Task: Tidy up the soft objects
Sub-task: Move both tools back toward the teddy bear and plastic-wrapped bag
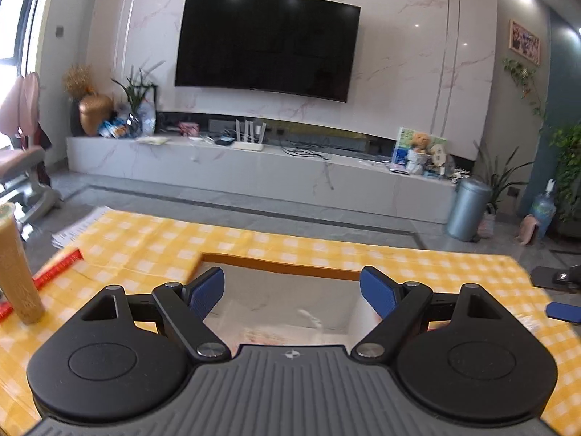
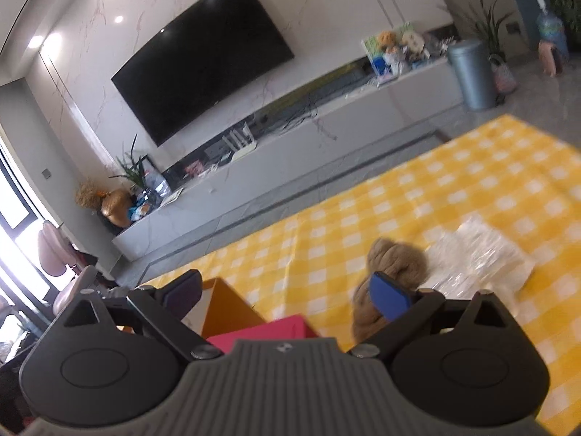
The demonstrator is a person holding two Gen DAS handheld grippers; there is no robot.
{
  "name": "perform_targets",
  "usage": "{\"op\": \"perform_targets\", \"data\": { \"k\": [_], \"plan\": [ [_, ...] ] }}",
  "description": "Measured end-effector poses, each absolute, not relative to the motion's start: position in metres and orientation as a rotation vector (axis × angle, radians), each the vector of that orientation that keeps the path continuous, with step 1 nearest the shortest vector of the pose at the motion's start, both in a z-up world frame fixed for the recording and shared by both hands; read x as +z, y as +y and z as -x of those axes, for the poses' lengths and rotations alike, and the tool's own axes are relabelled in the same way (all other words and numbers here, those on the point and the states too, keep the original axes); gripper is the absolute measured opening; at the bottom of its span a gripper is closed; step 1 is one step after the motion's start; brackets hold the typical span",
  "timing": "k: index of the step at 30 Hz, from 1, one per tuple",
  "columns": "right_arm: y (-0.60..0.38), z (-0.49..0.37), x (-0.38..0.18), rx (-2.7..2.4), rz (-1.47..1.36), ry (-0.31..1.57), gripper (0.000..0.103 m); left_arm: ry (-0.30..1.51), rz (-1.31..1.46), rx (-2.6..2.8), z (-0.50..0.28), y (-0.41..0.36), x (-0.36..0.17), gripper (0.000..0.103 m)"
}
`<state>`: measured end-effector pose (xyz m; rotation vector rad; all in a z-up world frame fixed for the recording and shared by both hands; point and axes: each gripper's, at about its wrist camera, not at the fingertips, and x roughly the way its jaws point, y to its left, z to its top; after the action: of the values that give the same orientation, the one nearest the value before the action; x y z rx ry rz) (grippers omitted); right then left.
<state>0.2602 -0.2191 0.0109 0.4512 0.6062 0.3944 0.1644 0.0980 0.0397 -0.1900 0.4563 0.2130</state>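
Left gripper (image 1: 291, 292): blue-padded fingers (image 1: 205, 290) spread wide, nothing between them. It hangs above an open cardboard box (image 1: 279, 267) that sits on the table (image 1: 145, 243), which wears a yellow-and-white checked cloth. Box interior pale; contents blurred, something light-coloured lies at the bottom, cannot identify.

Left wrist view, left edge: a tall cup of tan drink (image 1: 16, 265) stands upright on the cloth, with a red ruler (image 1: 54, 267) lying just beside its base. A stack of papers (image 1: 78, 225) sits at the far-left table edge. At the right edge, parts of the other gripper are visible.

Right gripper (image 2: 287, 290): fingers (image 2: 388, 296) parted wide, holding nothing. Camera tilted, frame motion-blurred.

Soft objects, right wrist view: a brown fuzzy bundle (image 2: 392, 265), plush or knitted, lies on the cloth just past the right finger, partly hidden by it; contact with the finger cannot be judged. A crinkled clear plastic bag (image 2: 479, 258) lies touching or just beside the bundle, on its right.

Below the right gripper: corner of the cardboard box (image 2: 228, 305), and a pink flat item (image 2: 261, 332) near it, mostly hidden by the gripper body.

Background: wall-mounted TV (image 1: 267, 45), a low TV console (image 1: 254, 170), a grey bin (image 1: 466, 209) on the floor
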Motion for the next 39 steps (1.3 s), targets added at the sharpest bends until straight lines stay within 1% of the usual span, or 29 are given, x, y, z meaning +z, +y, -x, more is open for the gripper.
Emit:
{"op": "perform_targets", "data": {
  "k": [2, 5, 7, 10, 17, 24, 29, 33, 39],
  "plan": [
    [-0.229, -0.258, 0.015, 0.382, -0.441, 0.586, 0.097, 0.474, 0.215, 0.202, -0.163, 0.093, 0.042, 0.099],
    [-0.245, -0.258, 0.02, 0.359, -0.47, 0.564, 0.097, 0.425, 0.182, 0.141, -0.155, 0.08, 0.046, 0.1],
    [-0.257, -0.258, 0.022, 0.356, -0.5, 0.548, 0.097, 0.401, 0.155, 0.1, -0.152, 0.068, 0.05, 0.103],
    [-0.274, -0.258, 0.023, 0.369, -0.563, 0.527, 0.097, 0.381, 0.114, -0.005, -0.147, 0.041, 0.053, 0.103],
    [-0.31, -0.259, 0.019, 0.329, -0.633, 0.512, 0.097, 0.431, 0.056, -0.131, -0.155, -0.022, 0.044, 0.103],
    [-0.35, -0.249, 0.023, 0.212, -0.564, 0.478, 0.097, 0.463, -0.016, -0.109, -0.171, -0.074, 0.025, 0.103],
    [-0.371, -0.249, 0.017, 0.119, -0.498, 0.505, 0.097, 0.487, -0.004, -0.137, -0.179, -0.099, 0.018, 0.103],
    [-0.381, -0.254, 0.003, 0.075, -0.481, 0.565, 0.097, 0.489, 0.006, -0.188, -0.184, -0.114, 0.015, 0.103],
    [-0.383, -0.264, -0.009, 0.061, -0.461, 0.627, 0.097, 0.49, -0.072, -0.198, -0.19, -0.144, 0.008, 0.103]
  ]
}}
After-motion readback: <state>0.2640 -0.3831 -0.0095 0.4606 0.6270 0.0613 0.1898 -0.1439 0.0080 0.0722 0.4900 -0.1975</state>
